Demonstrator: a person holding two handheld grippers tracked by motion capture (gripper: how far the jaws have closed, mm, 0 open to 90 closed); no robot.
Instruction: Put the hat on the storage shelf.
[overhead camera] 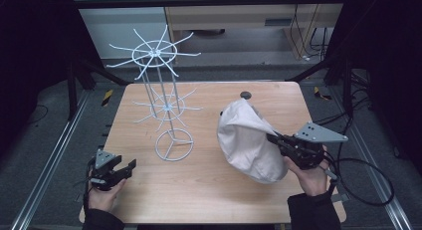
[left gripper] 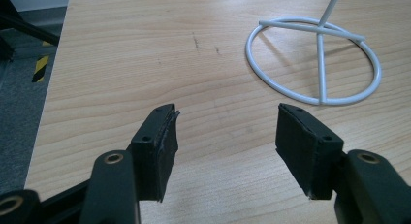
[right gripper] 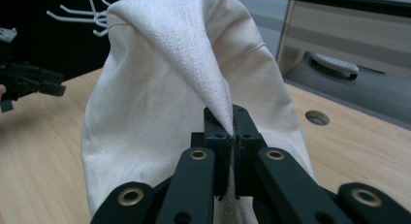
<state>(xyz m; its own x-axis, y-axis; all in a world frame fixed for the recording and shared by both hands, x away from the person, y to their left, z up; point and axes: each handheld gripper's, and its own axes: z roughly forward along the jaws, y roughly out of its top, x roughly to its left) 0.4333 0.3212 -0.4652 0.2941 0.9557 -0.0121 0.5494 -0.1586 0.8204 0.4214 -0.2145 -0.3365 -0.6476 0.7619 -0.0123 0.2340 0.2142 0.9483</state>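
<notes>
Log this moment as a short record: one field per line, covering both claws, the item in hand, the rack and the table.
Right claw: shut on a fold of the white cloth hat, holding it up off the tabletop.
Left claw: open, nothing between its jaws, low over the table's near left part.
White wire rack: upright, its ring base on the table, hooks bare.
Hat versus rack: apart, hat to the rack's right in the high view.
Table: light wood, round hole near far edge.

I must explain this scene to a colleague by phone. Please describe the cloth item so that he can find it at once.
Start at the wooden table. On its right half, apart from the white wire rack that stands left of centre, hangs a cream cloth cap, pinched at one fold by the right tongs. It is the one soft fabric thing there; the rack is thin bare wire.
</notes>
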